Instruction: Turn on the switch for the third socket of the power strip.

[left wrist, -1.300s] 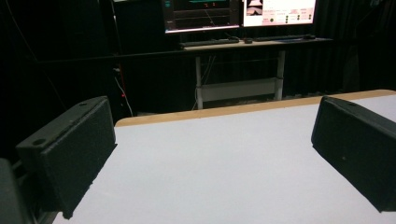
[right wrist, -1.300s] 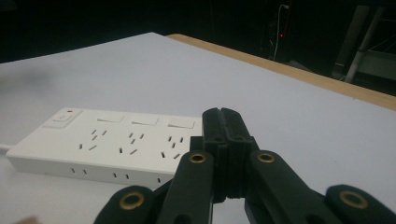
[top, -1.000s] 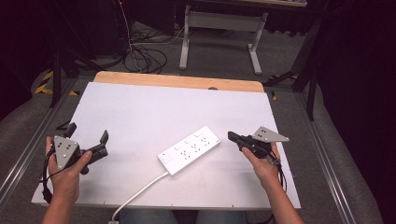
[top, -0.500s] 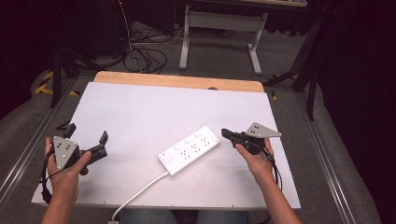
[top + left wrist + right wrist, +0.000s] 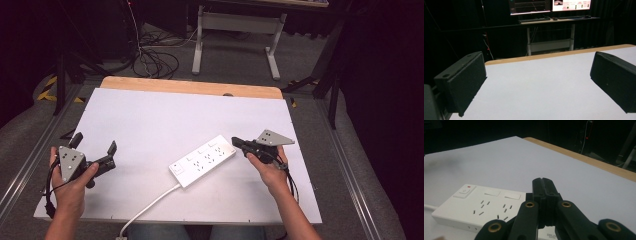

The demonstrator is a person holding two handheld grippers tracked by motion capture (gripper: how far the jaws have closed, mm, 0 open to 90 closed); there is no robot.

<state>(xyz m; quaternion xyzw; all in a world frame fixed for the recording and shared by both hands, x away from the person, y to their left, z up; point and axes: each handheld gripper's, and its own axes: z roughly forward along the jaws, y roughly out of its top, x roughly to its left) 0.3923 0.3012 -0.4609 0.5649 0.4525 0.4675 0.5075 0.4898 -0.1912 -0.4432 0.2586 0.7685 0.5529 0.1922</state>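
A white power strip (image 5: 202,161) lies slanted on the white tabletop (image 5: 165,115), its switch end toward the near left and its white cord (image 5: 150,205) running off the front edge. My right gripper (image 5: 235,142) is shut with nothing in it. Its tip sits at the strip's far right end, and I cannot tell whether it touches. In the right gripper view the closed gripper (image 5: 543,182) points over the strip (image 5: 481,206), whose switch and red light lie at the left. My left gripper (image 5: 95,144) rests open at the near left. Its wide gap (image 5: 536,75) holds nothing.
A wooden strip (image 5: 190,86) borders the table's far edge. Metal rails (image 5: 30,160) run along both sides. Behind the table stand a desk frame (image 5: 235,35) and loose floor cables (image 5: 155,60). Monitors (image 5: 549,5) glow on a desk in the left gripper view.
My right gripper has slid left across the table toward the power strip's right end, jaws staying shut. The left gripper and the strip have not moved.
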